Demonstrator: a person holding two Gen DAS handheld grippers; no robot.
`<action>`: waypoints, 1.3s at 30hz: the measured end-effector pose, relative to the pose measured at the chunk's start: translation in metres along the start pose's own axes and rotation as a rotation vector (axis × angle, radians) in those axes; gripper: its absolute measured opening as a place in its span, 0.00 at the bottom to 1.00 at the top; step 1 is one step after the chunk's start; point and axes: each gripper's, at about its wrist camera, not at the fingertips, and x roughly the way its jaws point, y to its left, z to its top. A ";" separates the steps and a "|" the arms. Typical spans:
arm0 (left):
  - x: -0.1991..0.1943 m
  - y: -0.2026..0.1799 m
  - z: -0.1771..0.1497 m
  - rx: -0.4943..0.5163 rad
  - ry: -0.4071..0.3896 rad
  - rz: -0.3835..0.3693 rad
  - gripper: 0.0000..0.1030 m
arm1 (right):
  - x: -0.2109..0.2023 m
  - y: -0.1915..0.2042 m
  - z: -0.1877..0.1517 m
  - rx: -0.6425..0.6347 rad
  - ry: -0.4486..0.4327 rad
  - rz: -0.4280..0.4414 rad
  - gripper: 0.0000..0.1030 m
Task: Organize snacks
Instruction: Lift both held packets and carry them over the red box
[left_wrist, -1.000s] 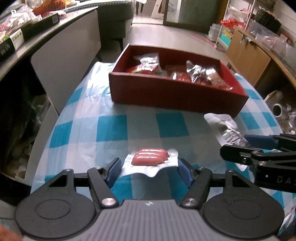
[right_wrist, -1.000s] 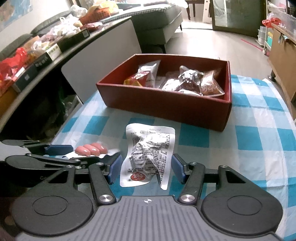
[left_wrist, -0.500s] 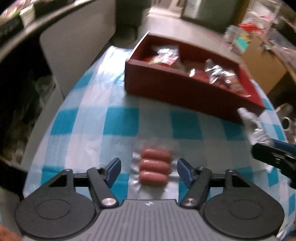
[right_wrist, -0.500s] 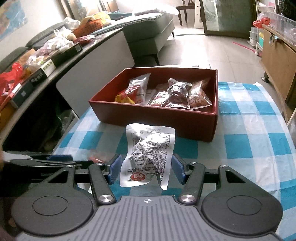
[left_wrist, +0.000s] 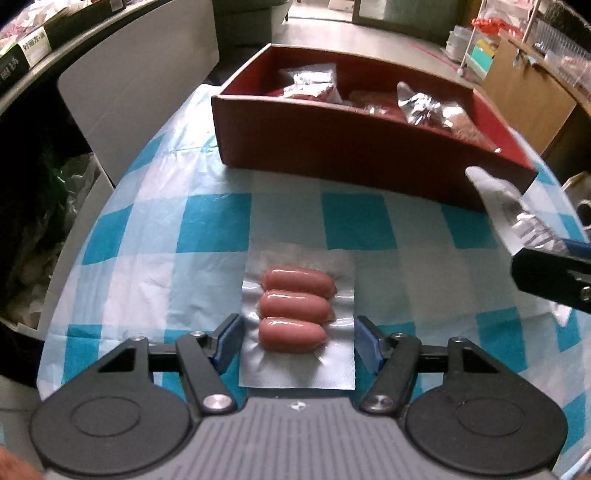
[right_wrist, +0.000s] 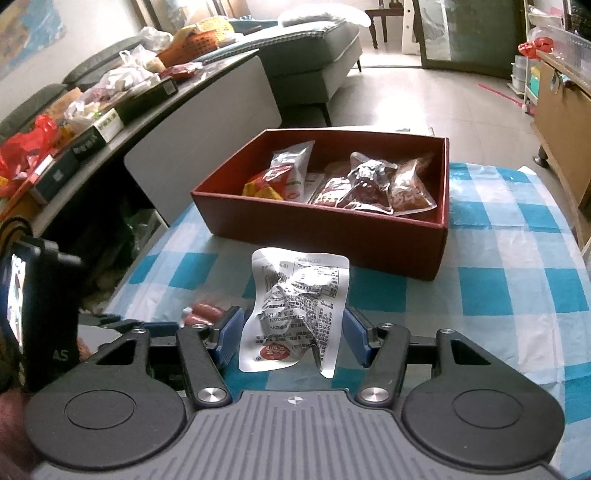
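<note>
1. The left gripper (left_wrist: 299, 341) holds the sausage pack (left_wrist: 297, 314) by its two side edges. The blue pads press on the clear film, not on the three sausages, which keeps the meat from being squeezed. The pack lies flat between the fingers, above the checked cloth of the counter (left_wrist: 207, 221).
2. The right gripper (right_wrist: 291, 339) is closed on a white foil pouch (right_wrist: 295, 306) at its lower sides, so the pouch stands upright with its printed back facing the camera. It appears lifted off the counter.
3. The red box (right_wrist: 325, 229) sits ahead of both grippers on the counter with several packets (right_wrist: 369, 184) already inside. Both held snacks are short of it and outside its near wall.
4. My judgement: each gripper carries one snack so that both can go into the box in one trip, over the near wall.
</note>
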 end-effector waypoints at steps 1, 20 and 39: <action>-0.002 -0.002 0.002 0.005 -0.016 0.005 0.57 | -0.001 0.000 0.000 0.001 -0.004 -0.001 0.64; -0.047 -0.011 0.039 0.024 -0.247 0.018 0.57 | -0.007 -0.003 0.025 0.008 -0.103 -0.022 0.64; -0.050 -0.022 0.075 0.033 -0.338 0.031 0.58 | -0.012 -0.015 0.057 0.039 -0.204 -0.038 0.64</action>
